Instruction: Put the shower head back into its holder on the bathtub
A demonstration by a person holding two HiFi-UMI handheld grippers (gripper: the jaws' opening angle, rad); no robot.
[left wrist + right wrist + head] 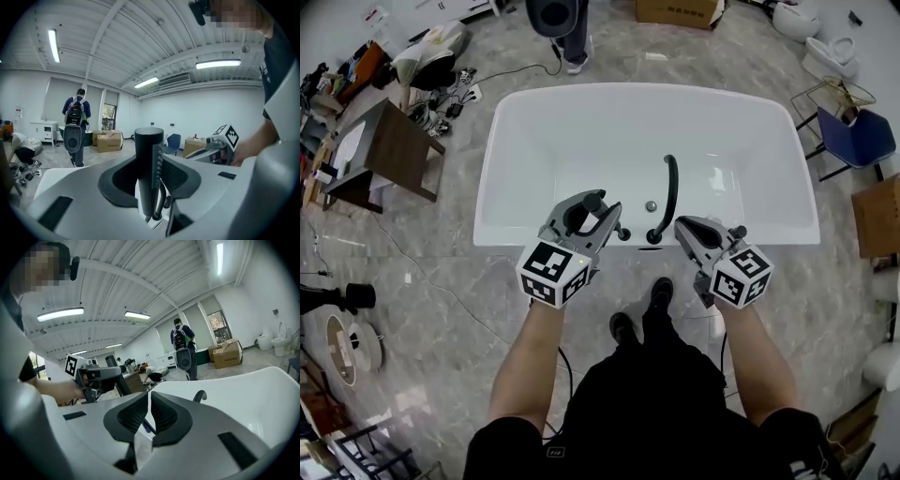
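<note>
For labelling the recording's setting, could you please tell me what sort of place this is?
Probably a workshop or test hall, not a home bathroom: a freestanding bathtub stands mid-floor, with loose toilets and cardboard boxes nearby.

The left hand-held gripper (151,174) has its dark padded jaws closed on the shower head (146,143) — a dark cylinder standing upright at mid-frame, a thin hose (162,202) curling off its lower end. At right, the right hand-held gripper (196,154) reaches in. Far left, a person with a backpack (76,123) stands beside cardboard boxes (108,140) — a blue chair (174,142) further right.
</note>
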